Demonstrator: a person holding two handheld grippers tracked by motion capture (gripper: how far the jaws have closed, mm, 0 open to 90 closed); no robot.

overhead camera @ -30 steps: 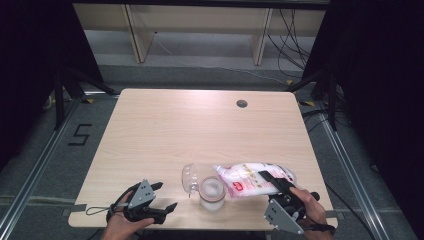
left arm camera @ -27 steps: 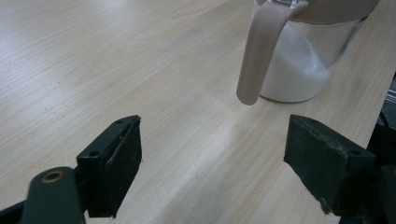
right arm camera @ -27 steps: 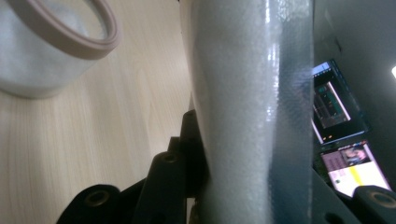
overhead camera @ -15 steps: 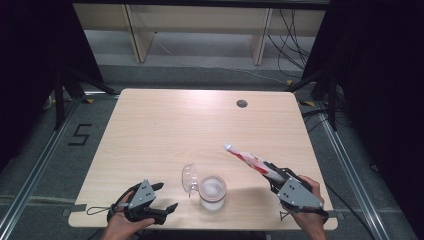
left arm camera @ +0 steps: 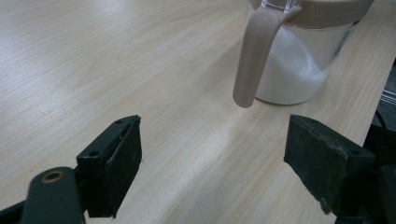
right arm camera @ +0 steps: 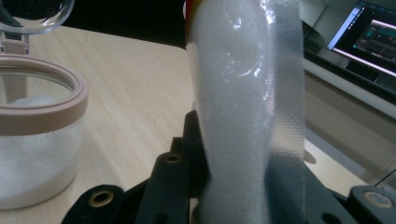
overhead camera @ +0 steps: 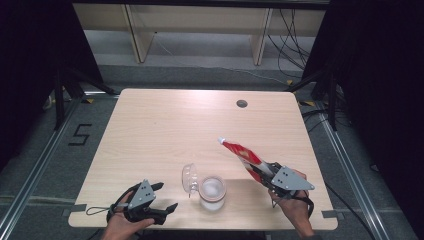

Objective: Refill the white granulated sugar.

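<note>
The bag (overhead camera: 242, 154) of white granules, red and white on its printed face, is clamped between the jaws of the right hand-held gripper (overhead camera: 263, 174), which stands just right of the jar (overhead camera: 212, 192); its jaws have just been closing slightly with the bag between them. The bag rises from the grip at a slant, up and away from the jar, its far corner over bare wood. In the right gripper view the bag (right arm camera: 243, 107) shows as a clear plastic column packed with white grains. The jar stands near the front edge of the table (overhead camera: 170, 130), part full of white grains, with a beige rim and its clear lid (overhead camera: 188, 178) hinged open on the side away from the bag. Well left of the jar, the left hand-held gripper (overhead camera: 167, 197) sits low at the table's front edge, jaws wide apart with nothing between them, aimed at the jar (left arm camera: 299, 56). The table is pale wood grain with rounded corners, and behind the jar, near the far edge, a round dark grommet hole (overhead camera: 242, 103) is set into it. Beyond the table lie grey floor, a pale shelf frame (overhead camera: 200, 25), loose black cables (overhead camera: 290, 30) and black curtains at both sides; left of the table the floor bears a black "5" mark (overhead camera: 80, 135).
</note>
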